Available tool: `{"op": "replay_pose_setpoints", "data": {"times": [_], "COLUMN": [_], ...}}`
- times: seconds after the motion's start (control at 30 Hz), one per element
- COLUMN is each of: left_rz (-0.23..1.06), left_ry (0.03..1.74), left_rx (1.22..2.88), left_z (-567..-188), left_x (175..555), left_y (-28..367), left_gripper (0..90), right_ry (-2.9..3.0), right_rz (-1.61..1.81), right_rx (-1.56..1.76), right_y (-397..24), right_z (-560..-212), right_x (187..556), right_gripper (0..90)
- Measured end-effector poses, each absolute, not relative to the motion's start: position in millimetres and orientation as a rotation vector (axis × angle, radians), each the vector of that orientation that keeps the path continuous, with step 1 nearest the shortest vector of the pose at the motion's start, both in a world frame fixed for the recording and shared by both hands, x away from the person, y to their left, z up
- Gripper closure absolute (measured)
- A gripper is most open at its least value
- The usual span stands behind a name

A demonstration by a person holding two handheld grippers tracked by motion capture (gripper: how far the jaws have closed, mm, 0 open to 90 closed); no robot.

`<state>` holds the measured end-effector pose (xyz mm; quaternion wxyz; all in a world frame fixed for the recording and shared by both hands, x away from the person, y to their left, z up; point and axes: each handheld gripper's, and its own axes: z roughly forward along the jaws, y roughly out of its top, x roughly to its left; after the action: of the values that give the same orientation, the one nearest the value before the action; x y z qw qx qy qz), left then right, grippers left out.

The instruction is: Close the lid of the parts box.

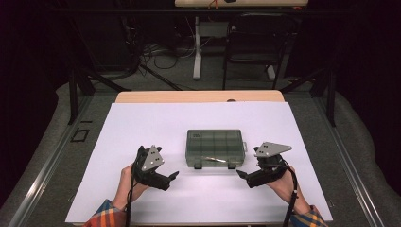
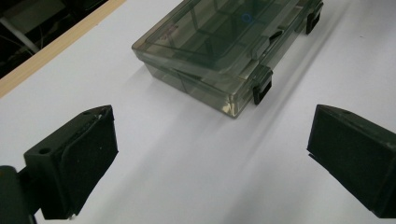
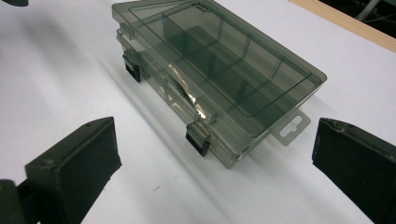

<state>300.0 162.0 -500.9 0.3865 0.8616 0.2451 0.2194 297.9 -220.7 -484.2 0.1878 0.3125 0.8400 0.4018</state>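
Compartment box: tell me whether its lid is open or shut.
Shut. The lid lies flat on the compartment box, and both black latches hang down over its front edge.

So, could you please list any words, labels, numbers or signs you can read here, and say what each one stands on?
No text can be read.
Compartment box: a small pale patch on the lid's far left corner, maybe a label, too small and blurred to read.
Same box: a small blue ring mark on the lid, no letters.
White table cover: no print.
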Motion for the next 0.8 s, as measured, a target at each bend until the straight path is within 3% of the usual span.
{"op": "replay_pose_setpoints", "data": {"times": [0.8], "left_rz": [0.586], "left_ry": [0.725], "left_rx": [2.138], "left_z": [-534.4], "left_x": [265.7], "left_y": [189.7], "left_gripper": [0.1], "right_ry": [2.327], "right_rz": [1.105], "right_rx": [0.915], "right_y": [-233.2], "right_z": [-507.4], "right_x": [267.6], "right_gripper": [0.0]}}
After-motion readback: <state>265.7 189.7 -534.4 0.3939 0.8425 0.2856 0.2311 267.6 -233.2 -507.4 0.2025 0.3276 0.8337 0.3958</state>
